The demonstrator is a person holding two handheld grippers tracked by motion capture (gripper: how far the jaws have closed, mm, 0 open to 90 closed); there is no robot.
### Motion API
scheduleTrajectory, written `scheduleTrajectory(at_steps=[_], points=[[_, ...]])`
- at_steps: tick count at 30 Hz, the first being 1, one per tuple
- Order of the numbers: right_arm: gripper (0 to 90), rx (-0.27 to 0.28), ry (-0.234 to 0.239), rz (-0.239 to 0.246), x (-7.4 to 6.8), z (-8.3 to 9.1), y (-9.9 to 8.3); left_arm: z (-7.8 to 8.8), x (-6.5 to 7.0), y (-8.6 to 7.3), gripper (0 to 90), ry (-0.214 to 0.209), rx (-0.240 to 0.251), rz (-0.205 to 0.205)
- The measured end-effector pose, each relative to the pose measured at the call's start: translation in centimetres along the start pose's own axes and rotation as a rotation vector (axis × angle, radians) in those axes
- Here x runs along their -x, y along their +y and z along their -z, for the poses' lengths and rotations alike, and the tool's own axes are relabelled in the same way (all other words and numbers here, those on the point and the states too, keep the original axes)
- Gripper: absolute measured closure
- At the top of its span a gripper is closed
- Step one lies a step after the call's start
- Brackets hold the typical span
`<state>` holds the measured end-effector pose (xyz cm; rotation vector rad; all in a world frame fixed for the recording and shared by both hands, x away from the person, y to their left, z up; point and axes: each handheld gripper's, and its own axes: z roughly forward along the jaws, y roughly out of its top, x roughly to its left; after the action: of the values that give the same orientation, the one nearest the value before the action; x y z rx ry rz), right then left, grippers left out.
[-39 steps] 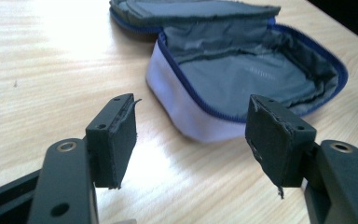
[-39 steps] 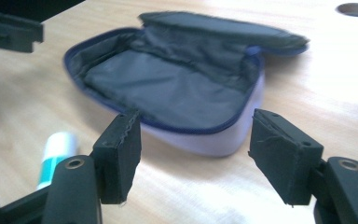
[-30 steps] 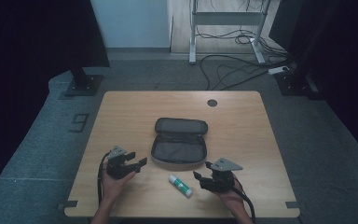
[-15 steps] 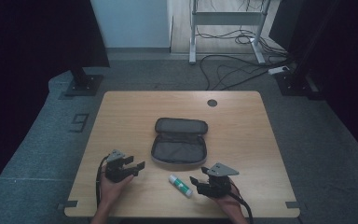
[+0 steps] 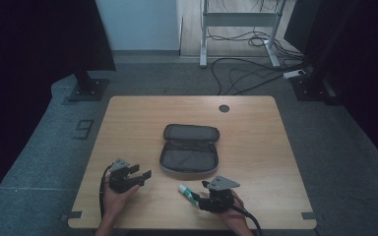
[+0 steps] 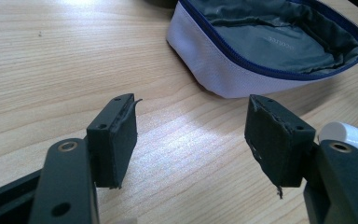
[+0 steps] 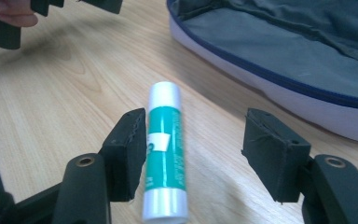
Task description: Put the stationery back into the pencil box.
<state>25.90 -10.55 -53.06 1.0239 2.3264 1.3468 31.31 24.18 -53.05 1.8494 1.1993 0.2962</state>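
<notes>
**Open pouch, glue stick between parted jaws**

Pale wooden table point(image 5: 256, 132) stands on a grey carpeted floor, with cables lying beyond its 12 o'clock edge. At the table's middle lies a pouch point(image 5: 189, 156), unzipped and folded open, its lid half toward 12 o'clock; both grey-lined halves hold nothing that can be seen. At about 6 o'clock from the pouch, near it but apart, a green-and-white glue stick point(image 7: 164, 149) lies flat on the wood. The right gripper point(image 7: 193, 156) has its jaws either side of the stick; they have just been closing, yet the right-hand pad is clear of it. The left gripper point(image 6: 191, 140), at 8 o'clock from the pouch, holds its jaws apart over bare wood.
</notes>
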Motion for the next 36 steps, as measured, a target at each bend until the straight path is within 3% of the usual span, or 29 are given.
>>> scheduleTrajectory(at_steps=[25,32,34,36], points=[[46.6,-0.087,0.032,0.055,-1.9,-2.8,-0.6,-0.2,0.0,-0.3,34.3,-0.005,-0.018,-0.002],[54.6,-0.12,0.012,0.073,-2.0,-3.1,-0.8,-0.2,0.0,-0.3,34.3,-0.005,-0.019,-0.003],[63.8,-0.123,0.002,0.075,-1.9,-3.1,-0.8,-0.2,0.0,-0.3,34.3,-0.005,-0.018,-0.003],[64.2,-0.125,0.002,0.069,-1.9,-3.0,-0.8,-0.1,0.0,-0.3,34.3,-0.004,-0.017,-0.002]])
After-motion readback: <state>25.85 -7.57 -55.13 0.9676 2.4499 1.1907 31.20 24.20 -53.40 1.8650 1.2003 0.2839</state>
